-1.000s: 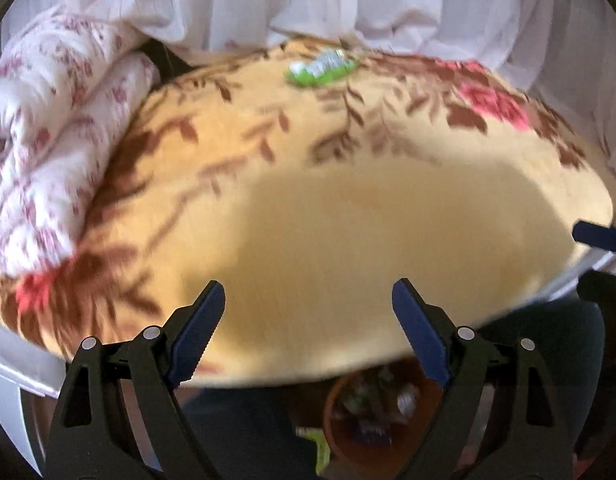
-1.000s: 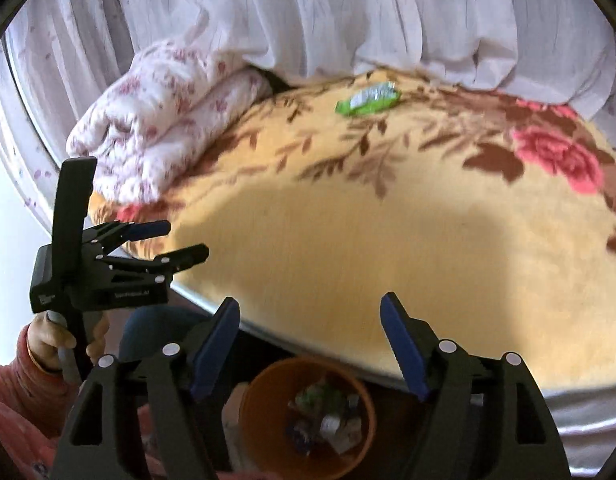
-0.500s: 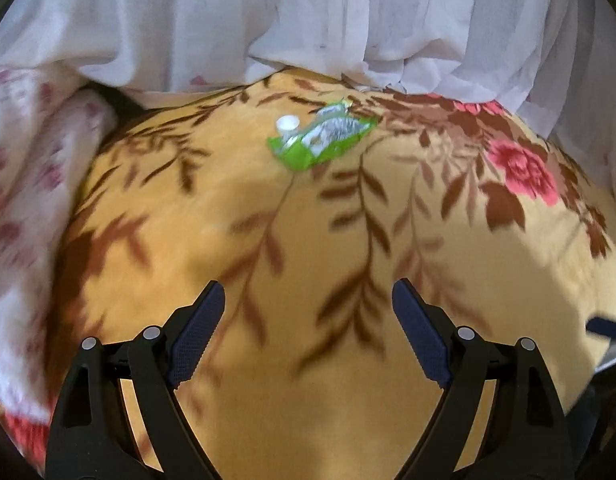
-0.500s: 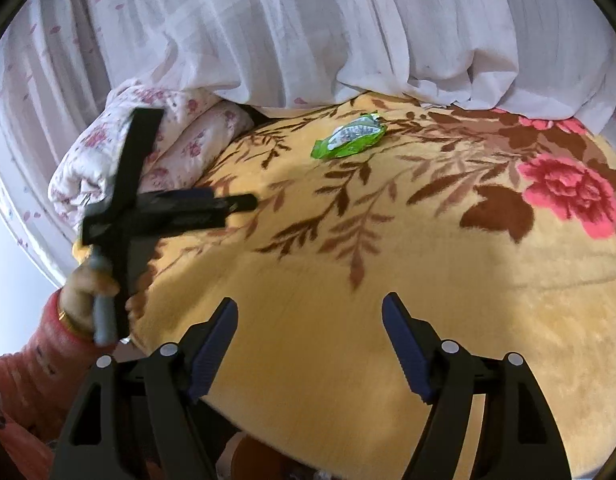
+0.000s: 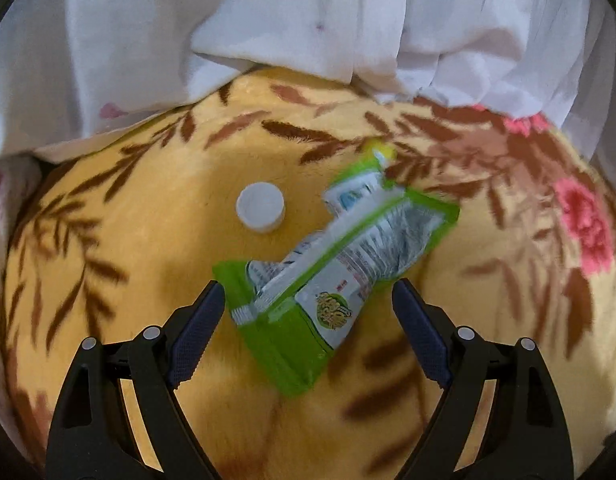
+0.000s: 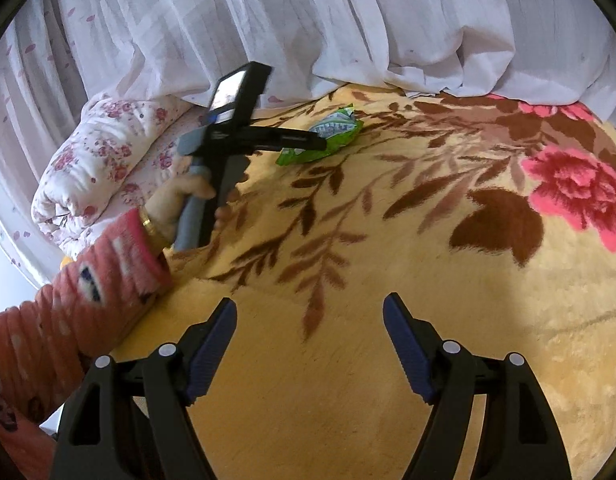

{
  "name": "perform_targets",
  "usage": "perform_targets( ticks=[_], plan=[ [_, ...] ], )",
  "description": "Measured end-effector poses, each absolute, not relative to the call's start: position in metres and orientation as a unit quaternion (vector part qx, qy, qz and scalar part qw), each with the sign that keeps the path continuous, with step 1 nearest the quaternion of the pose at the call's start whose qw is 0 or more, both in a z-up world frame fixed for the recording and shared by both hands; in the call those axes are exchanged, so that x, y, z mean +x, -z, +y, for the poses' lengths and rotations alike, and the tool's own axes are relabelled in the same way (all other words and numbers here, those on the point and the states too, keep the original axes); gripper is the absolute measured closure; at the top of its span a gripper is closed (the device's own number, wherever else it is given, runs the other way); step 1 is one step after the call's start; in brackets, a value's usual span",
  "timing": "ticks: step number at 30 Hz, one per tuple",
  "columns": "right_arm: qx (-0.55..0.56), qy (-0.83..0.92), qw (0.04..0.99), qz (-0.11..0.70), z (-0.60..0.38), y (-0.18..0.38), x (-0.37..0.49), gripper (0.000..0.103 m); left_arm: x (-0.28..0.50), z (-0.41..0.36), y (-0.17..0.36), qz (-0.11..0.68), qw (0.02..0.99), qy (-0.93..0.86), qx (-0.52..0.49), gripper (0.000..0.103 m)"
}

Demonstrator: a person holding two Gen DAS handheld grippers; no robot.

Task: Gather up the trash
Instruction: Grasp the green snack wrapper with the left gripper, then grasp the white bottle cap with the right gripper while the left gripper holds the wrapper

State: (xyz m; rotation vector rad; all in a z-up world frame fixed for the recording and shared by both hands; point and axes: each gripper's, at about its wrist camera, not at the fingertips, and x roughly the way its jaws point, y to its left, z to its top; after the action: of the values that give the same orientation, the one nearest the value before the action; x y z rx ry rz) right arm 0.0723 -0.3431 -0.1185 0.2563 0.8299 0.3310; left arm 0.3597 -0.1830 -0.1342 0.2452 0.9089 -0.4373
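Green pouch (image 5: 332, 272) lies flat on yellow blanket (image 5: 148, 280), white cap (image 5: 260, 207) just beside it. Left gripper (image 5: 308, 316) spread wide, nothing held, pouch's near end between its jaws. Right gripper (image 6: 310, 344) spread too, empty, well short of pouch. Tip: drop lower, pinch pouch's crumpled middle, avoid snagging blanket.

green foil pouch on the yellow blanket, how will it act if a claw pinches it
The crumpled green and silver foil pouch with a spout looks flattened and creased, so it is probably light and floppy and would sag from a pinch at one end. Its glossy film may slip between pads. The soft yellow floral plush blanket under it would likely give, letting it sink when pressed.
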Motion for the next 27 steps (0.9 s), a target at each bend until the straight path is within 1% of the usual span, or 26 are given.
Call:
perform_targets(
  ticks=[3, 5, 6, 7, 8, 9, 10, 14, 19, 21, 27],
  plan=[
    [0.127, -0.16, 0.895, 0.397, -0.345, 0.118, 0.078, 0.029, 0.371, -0.195, 0.146, 0.443, 0.861, 0.2, 0.148, 0.021],
    [0.126, -0.161, 0.895, 0.397, -0.344, 0.118, 0.08, 0.029, 0.376, -0.197, 0.15, 0.451, 0.855, 0.211, 0.148, 0.039],
    [0.125, -0.161, 0.895, 0.397, -0.344, 0.118, 0.081, 0.029, 0.377, -0.196, 0.15, 0.45, 0.855, 0.213, 0.145, 0.043],
    [0.124, -0.162, 0.895, 0.397, -0.343, 0.118, 0.082, 0.029, 0.377, -0.196, 0.148, 0.449, 0.855, 0.215, 0.143, 0.051],
    [0.124, -0.163, 0.895, 0.397, -0.343, 0.118, 0.082, 0.029, 0.377, -0.196, 0.147, 0.45, 0.854, 0.22, 0.14, 0.055],
    [0.123, -0.163, 0.894, 0.398, -0.342, 0.118, 0.083, 0.029, 0.375, -0.196, 0.146, 0.45, 0.853, 0.224, 0.141, 0.057],
    [0.121, -0.162, 0.894, 0.399, -0.342, 0.118, 0.083, 0.029, 0.374, -0.196, 0.146, 0.449, 0.853, 0.226, 0.141, 0.061],
    [0.121, -0.164, 0.895, 0.397, -0.34, 0.117, 0.083, 0.029, 0.366, -0.191, 0.143, 0.444, 0.852, 0.243, 0.132, 0.065],
    [0.117, -0.162, 0.896, 0.396, -0.34, 0.113, 0.087, 0.029, 0.353, -0.177, 0.134, 0.434, 0.856, 0.26, 0.108, 0.066],
    [0.111, -0.162, 0.898, 0.395, -0.341, 0.108, 0.097, 0.029, 0.341, -0.162, 0.122, 0.423, 0.862, 0.262, 0.094, 0.066],
    [0.064, -0.166, 0.904, 0.388, -0.324, 0.088, 0.18, 0.029, 0.299, -0.101, 0.084, 0.399, 0.884, 0.238, 0.056, 0.066]
  ],
)
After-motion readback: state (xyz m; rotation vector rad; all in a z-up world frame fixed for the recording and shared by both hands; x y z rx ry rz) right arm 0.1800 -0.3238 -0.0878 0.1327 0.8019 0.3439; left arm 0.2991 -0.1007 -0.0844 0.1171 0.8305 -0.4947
